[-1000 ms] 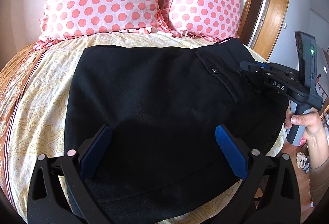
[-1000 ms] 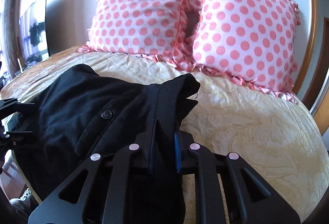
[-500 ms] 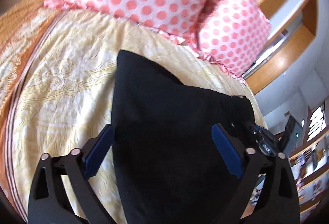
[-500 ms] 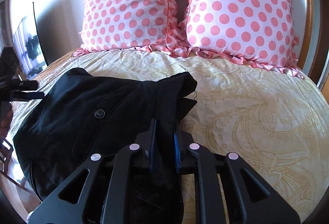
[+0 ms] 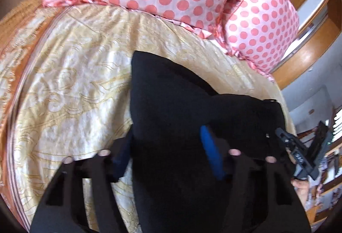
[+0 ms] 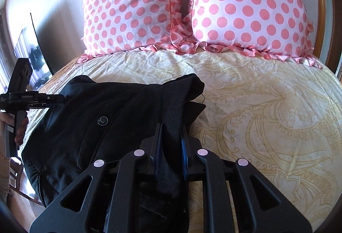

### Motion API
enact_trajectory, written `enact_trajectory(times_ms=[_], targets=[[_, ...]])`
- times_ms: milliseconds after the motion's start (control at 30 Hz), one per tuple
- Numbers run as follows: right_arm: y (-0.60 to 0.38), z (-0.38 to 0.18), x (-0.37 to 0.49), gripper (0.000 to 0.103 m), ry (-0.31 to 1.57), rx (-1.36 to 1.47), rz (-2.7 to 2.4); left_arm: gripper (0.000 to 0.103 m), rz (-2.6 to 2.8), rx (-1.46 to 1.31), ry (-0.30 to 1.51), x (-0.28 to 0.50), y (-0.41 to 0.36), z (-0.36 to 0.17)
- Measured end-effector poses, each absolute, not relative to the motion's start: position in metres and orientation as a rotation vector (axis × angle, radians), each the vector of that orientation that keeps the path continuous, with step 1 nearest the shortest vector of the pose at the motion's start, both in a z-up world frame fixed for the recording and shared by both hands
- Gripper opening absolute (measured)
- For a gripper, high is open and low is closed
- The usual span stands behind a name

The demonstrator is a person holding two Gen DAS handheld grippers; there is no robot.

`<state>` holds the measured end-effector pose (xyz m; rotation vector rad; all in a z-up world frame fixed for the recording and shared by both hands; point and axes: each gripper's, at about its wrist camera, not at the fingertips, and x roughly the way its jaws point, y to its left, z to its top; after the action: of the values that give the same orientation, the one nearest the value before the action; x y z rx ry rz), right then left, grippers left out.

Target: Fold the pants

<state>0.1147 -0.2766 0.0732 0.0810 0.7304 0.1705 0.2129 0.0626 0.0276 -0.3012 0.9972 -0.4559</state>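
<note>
Black pants (image 5: 181, 109) lie folded on a yellow patterned bedspread (image 5: 70, 83). My left gripper (image 5: 166, 147) straddles the left edge of the pants, its jaws partly closed around the cloth with a gap still between them. In the right wrist view my right gripper (image 6: 172, 139) is shut on the waistband end of the pants (image 6: 128, 117), near a round button (image 6: 102, 120). The left gripper also shows in the right wrist view (image 6: 53, 98) at the pants' far left edge. The right gripper shows at the right of the left wrist view (image 5: 284, 136).
Two pink polka-dot pillows (image 6: 192, 4) lean against the headboard behind the pants. A wooden door frame (image 5: 305, 44) stands to the right of the bed. The bed's edge drops off by the person's hand (image 6: 19, 126).
My left gripper has swung left to the pants' left edge and its jaws have narrowed around the cloth. My right gripper stays shut on the waistband and has hardly moved.
</note>
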Motion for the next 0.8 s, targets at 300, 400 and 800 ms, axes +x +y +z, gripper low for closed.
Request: enact_trajectory(times_ms=[300,400,800], targets=[[-0.281,0.091,0.113,0.012,0.676,0.139,0.189,0.004,-0.472,-0.311,0.926,0.206,0.066,0.041],[-0.280,0.098,0.117,0.011,0.664,0.139,0.190,0.004,-0.483,-0.318,0.902,0.207,0.065,0.047],[-0.271,0.115,0.180,0.003,0.673,0.146,0.173,0.004,-0.478,-0.323,0.806,0.238,0.057,0.079]])
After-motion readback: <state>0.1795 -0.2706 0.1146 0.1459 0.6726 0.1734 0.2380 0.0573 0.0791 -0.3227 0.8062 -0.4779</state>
